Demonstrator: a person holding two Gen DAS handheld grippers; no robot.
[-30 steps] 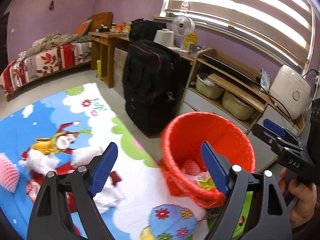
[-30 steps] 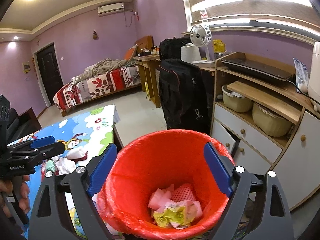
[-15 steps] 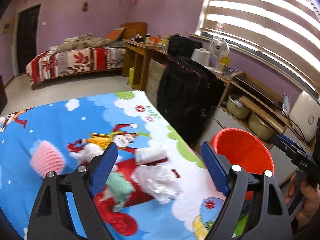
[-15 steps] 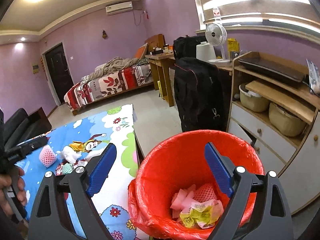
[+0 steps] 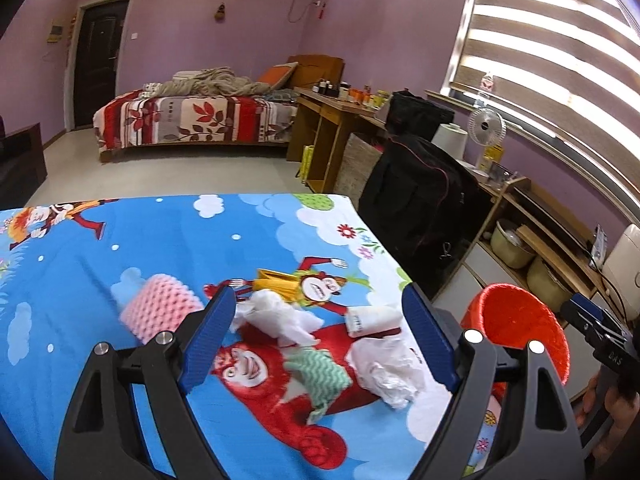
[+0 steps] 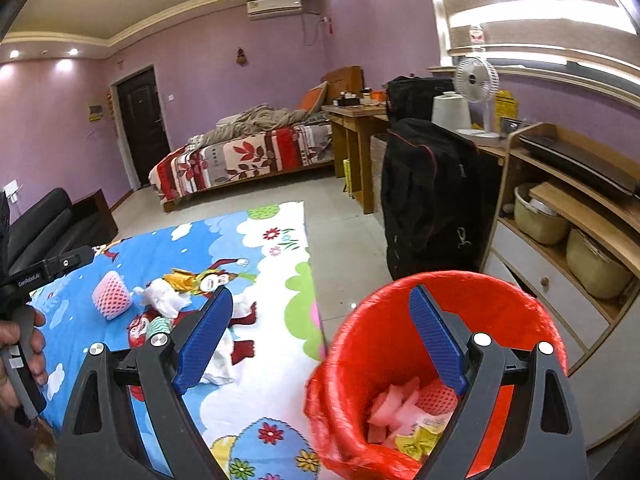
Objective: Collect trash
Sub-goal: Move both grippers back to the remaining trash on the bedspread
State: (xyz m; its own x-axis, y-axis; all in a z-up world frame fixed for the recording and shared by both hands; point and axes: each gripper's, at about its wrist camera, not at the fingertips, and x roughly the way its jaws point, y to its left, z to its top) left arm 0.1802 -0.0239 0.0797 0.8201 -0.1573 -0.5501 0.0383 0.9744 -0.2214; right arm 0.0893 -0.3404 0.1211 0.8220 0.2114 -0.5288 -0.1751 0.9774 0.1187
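My left gripper (image 5: 320, 340) is open above trash scattered on the cartoon tablecloth (image 5: 100, 260): crumpled white tissue (image 5: 276, 316), a white plastic wrapper (image 5: 386, 372), a green-striped scrap (image 5: 320, 376) and a pink foam net (image 5: 160, 312) just left of the left finger. Nothing is between its pads. The red-lined bin (image 5: 516, 328) stands past the table's right edge. My right gripper (image 6: 320, 340) is open too, hanging over the gap between the table and the red bin (image 6: 400, 340), which holds pink and yellow scraps (image 6: 408, 416). The pink foam net (image 6: 111, 295) lies far left.
A black suitcase (image 6: 424, 196) stands beyond the bin beside a wooden shelf unit (image 6: 568, 216) with pots. A bed (image 5: 192, 120) and desk (image 5: 332, 116) are at the far wall. The table edge (image 6: 316, 304) drops to tiled floor. A hand (image 6: 20, 344) holds the other gripper's handle.
Both views have swung left from the red bin toward the table. The left gripper now hangs over the trash pile; the right one has shifted partway off the bin. Both stayed open.
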